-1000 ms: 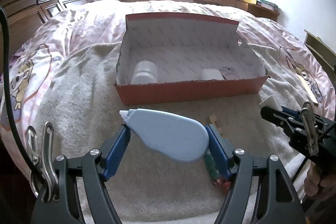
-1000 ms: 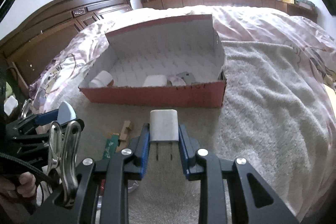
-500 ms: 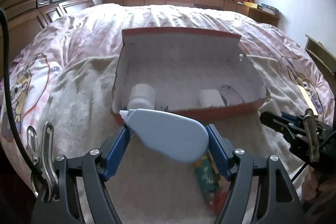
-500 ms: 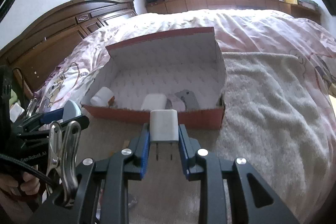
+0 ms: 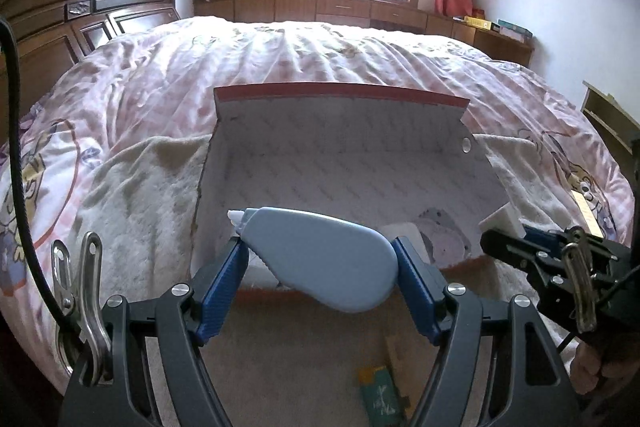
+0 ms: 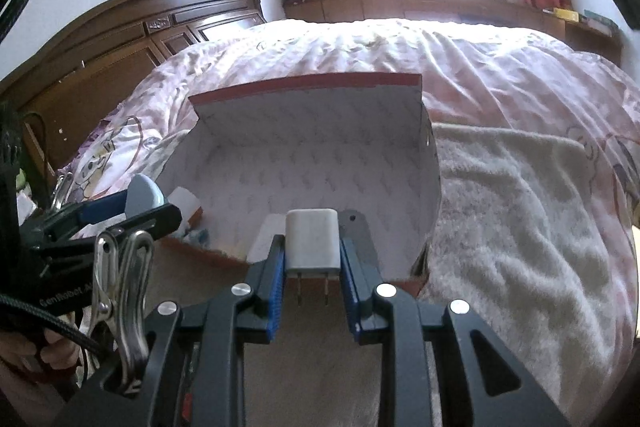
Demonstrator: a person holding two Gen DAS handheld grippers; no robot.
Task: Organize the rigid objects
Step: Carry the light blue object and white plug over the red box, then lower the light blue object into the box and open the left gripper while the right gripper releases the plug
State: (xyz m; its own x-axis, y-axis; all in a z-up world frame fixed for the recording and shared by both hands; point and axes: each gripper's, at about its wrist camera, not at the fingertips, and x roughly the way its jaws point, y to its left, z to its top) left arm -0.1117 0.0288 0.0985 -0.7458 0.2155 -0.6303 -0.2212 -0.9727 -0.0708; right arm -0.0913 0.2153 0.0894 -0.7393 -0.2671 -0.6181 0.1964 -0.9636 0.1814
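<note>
Plastic, light and stiff: the left gripper (image 5: pixel 320 259) clamps a smooth blue tape dispenser (image 5: pixel 320 259) across its width; the right gripper (image 6: pixel 313 259) pinches a white charger (image 6: pixel 313 243) by its flat sides above the box (image 6: pixel 312 83).

Black tool (image 5: pixel 318 259) frames, blue pads (image 5: pixel 222 277) (silver screws).

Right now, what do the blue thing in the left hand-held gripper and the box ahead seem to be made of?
Blue correction-tape dispenser: looks like smooth matte moulded plastic, with an even colour and rounded shell. Box: probably cardboard, red outside with a white printed lining; its left edge looks thin and torn.
</note>
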